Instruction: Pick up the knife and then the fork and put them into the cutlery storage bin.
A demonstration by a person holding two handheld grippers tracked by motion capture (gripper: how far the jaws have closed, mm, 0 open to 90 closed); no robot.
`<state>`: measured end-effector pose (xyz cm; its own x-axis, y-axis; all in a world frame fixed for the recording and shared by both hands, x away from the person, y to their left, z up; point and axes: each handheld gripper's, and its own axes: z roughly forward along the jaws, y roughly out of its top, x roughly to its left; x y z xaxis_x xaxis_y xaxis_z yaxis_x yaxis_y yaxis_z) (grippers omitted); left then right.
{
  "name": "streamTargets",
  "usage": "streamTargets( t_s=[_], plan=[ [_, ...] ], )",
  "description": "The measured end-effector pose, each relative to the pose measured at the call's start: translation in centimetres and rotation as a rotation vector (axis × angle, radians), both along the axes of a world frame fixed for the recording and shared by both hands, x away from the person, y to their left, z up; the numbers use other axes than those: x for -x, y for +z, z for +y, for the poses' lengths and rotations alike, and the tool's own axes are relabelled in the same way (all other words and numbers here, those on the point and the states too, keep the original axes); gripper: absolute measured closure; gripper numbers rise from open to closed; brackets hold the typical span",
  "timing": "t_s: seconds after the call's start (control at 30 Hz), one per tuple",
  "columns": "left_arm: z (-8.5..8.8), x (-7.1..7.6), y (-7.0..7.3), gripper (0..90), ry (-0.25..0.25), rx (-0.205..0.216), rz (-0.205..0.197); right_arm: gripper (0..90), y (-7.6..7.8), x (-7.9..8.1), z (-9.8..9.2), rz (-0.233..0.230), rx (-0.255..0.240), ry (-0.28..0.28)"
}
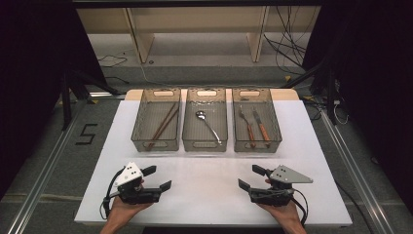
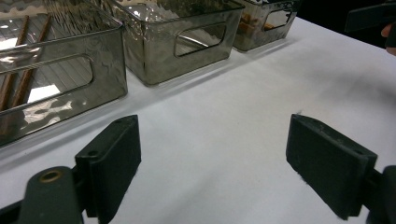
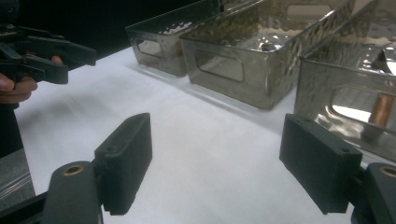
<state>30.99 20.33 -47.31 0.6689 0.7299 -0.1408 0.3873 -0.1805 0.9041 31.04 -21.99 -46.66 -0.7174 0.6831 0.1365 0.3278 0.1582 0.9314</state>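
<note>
Left gripper (image 1: 158, 178) and right gripper (image 1: 247, 177), jaws spread, empty, low over white surface (image 1: 204, 195), nearest bins: chopsticks bin (image 1: 156, 120), spoon bin (image 1: 205, 119), forks bin (image 1: 256, 120), beyond.

My left gripper (image 1: 158, 178): black jaws, grey plate on top
My right gripper (image 1: 252, 177): black jaws, grey plate on top
Table (image 1: 214, 195): plain white
Bins (image 1: 204, 145): smoky grey, see-through, ribbed floor
Chopsticks (image 1: 163, 124): dark brown
Spoon (image 1: 207, 123): silver
Forks (image 1: 250, 129): silver heads, orange-brown handles
Floor (image 1: 53, 161): grey, with a black 5
</note>
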Motion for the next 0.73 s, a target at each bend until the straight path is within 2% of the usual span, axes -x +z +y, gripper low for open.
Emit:
streamTargets(
  t_s=[0.13,0.37,0.73],
  plan=[
    [0.03,0.11,-0.06,17.7,-0.004,0.009,0.006,25.5,-0.32,0.40,-0.43,-0.010,0.010,-0.006],
    [-0.22,0.23,-0.23,17.7,-0.018,0.010,0.007,25.1,-0.46,0.35,-0.91,-0.001,0.004,-0.017],
    [-0.30,0.14,-0.37,17.7,-0.023,0.007,0.014,23.0,-0.57,0.24,-0.76,0.003,0.005,-0.014]
  ],
)
